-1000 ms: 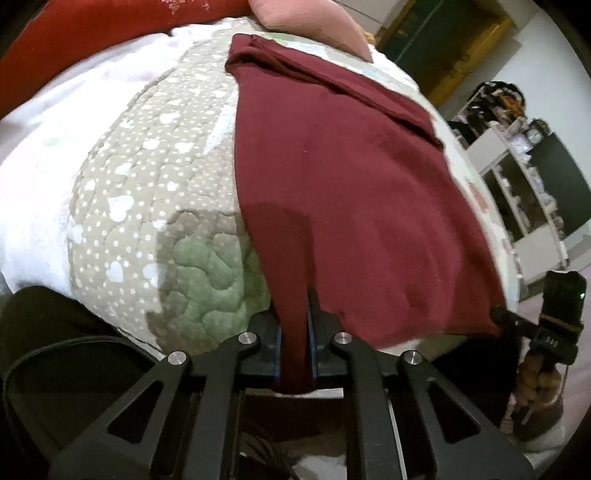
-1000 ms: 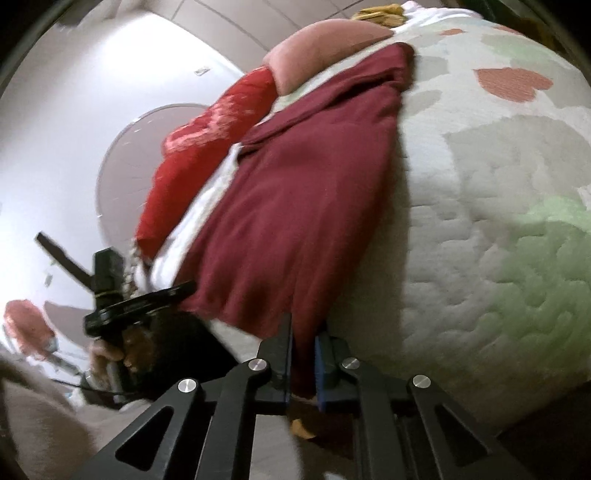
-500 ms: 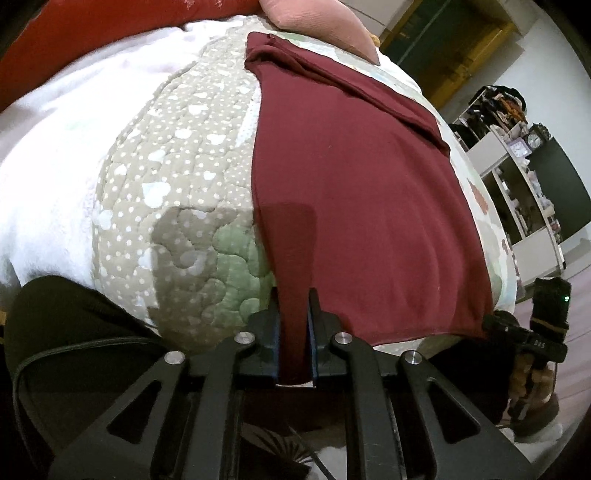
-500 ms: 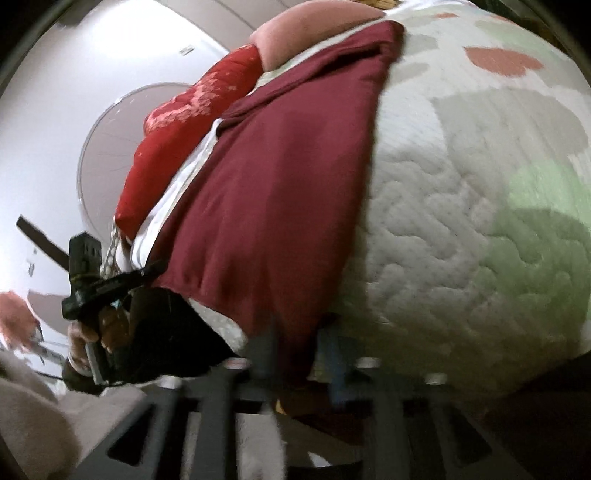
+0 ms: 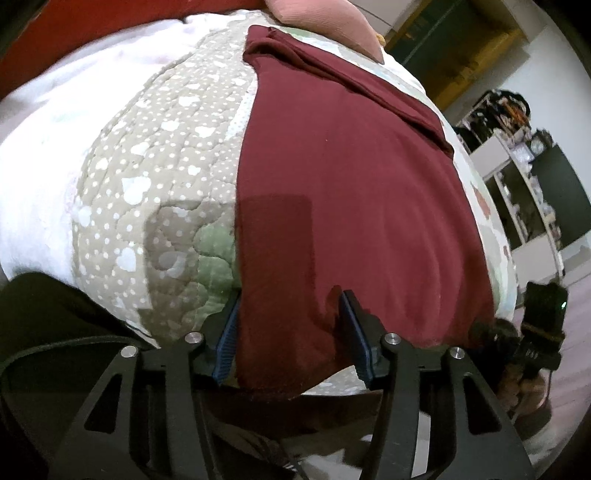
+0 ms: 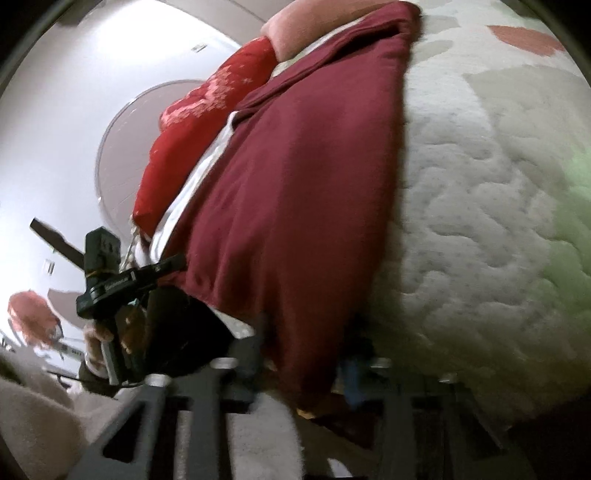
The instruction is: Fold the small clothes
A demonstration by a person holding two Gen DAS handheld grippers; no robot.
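Observation:
A dark red garment (image 5: 351,166) lies spread flat on the quilted bed cover (image 5: 147,166), its near hem hanging over the bed's edge. My left gripper (image 5: 290,295) straddles the hem's left corner. Its jaws are opening and the blue pads stand clear of the cloth between them. The right wrist view is blurred. There the garment (image 6: 295,184) runs up the quilt (image 6: 480,184), and my right gripper (image 6: 306,326) has its fingers apart around the hem's other corner. Its jaws are closing, and I see no pad pressing the cloth.
A pink pillow (image 5: 332,22) and a red cushion (image 6: 207,122) lie at the head of the bed. White bedding (image 5: 37,166) covers the left side. Shelves (image 5: 517,177) stand by the far wall. A hand (image 5: 524,384) holds the other gripper at the bed's edge.
Both grippers were shut on the garment's hem. The left jaws have now parted and let the cloth go. The right jaws have parted too, and the garment lies flatter on the quilt.

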